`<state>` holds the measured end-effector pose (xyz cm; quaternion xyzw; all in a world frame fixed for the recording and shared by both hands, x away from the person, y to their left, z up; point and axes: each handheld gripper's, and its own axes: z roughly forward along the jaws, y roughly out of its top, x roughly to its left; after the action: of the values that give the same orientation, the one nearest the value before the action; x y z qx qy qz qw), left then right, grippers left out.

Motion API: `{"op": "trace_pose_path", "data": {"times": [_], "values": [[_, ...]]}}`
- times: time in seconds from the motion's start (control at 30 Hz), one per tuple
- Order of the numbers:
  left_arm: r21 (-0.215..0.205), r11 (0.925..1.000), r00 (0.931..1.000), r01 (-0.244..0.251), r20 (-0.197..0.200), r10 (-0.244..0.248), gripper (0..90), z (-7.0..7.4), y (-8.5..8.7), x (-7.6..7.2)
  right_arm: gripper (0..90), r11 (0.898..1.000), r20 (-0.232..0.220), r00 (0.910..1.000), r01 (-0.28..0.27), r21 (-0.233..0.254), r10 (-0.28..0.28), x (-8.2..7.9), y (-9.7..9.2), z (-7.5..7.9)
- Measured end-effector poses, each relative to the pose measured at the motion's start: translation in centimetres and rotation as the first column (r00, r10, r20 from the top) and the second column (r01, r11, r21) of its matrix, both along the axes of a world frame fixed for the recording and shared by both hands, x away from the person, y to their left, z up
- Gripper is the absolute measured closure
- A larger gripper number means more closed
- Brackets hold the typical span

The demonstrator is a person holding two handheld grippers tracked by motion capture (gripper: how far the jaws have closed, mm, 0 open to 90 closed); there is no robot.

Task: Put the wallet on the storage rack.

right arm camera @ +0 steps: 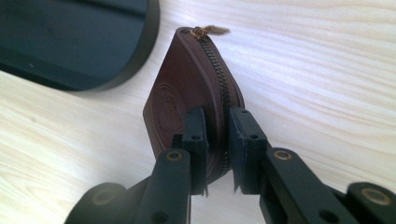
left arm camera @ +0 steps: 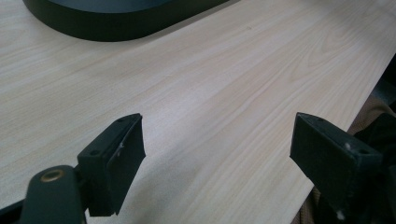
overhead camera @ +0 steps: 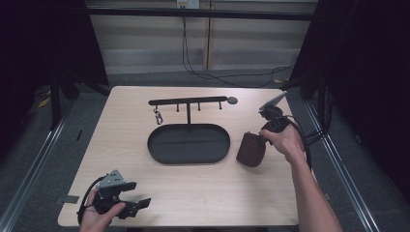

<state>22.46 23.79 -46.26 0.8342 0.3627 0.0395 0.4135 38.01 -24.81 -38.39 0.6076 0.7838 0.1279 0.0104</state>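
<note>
A dark brown zipped pouch hangs just right of the black oval tray, lifted off the wooden table. My right gripper is shut on its near edge. In the right gripper view the two pads clamp the pouch across its zipper, and the gripper holds it tilted, zip pull at the far tip. My left gripper rests near the table's front left corner in a hand. Its jaws stand wide apart with nothing between them; in the left gripper view the gripper faces bare wood.
A black hook rack stands behind the tray, with a metal clasp hanging from its left end. Cables trail across the floor beyond the table. The tray's rim lies ahead of the left gripper.
</note>
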Motion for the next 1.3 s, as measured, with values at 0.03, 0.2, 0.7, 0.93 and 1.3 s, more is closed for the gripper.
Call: {"op": "trace_pose_path", "data": {"times": [0.03,0.2,0.7,0.93,1.3], "values": [[-0.001,1.0,1.0,0.0,0.001,0.0,17.6,0.0,0.0,0.0,78.3,1.0,0.005,1.0,0.0,-0.001,0.0,0.0,0.0,0.1],[0.004,1.0,1.0,0.002,0.0,-0.002,17.6,0.0,0.0,0.0,78.6,1.0,-0.001,1.0,0.001,-0.009,-0.001,-0.2,-0.1,0.4],[0.005,1.0,1.0,0.004,0.002,-0.004,17.6,0.0,0.1,0.0,78.6,0.998,-0.017,0.9996,-0.025,-0.056,0.024,-0.4,0.9,3.0],[0.001,1.0,1.0,0.002,0.0,-0.002,17.6,0.0,0.1,0.1,78.5,0.997,-0.009,0.9997,-0.023,-0.074,0.022,-0.2,1.4,4.4],[-0.002,1.0,1.0,0.005,-0.003,-0.005,17.5,0.0,0.1,0.1,78.5,0.993,0.007,0.9992,-0.037,-0.114,0.038,0.1,2.7,6.7]]}}
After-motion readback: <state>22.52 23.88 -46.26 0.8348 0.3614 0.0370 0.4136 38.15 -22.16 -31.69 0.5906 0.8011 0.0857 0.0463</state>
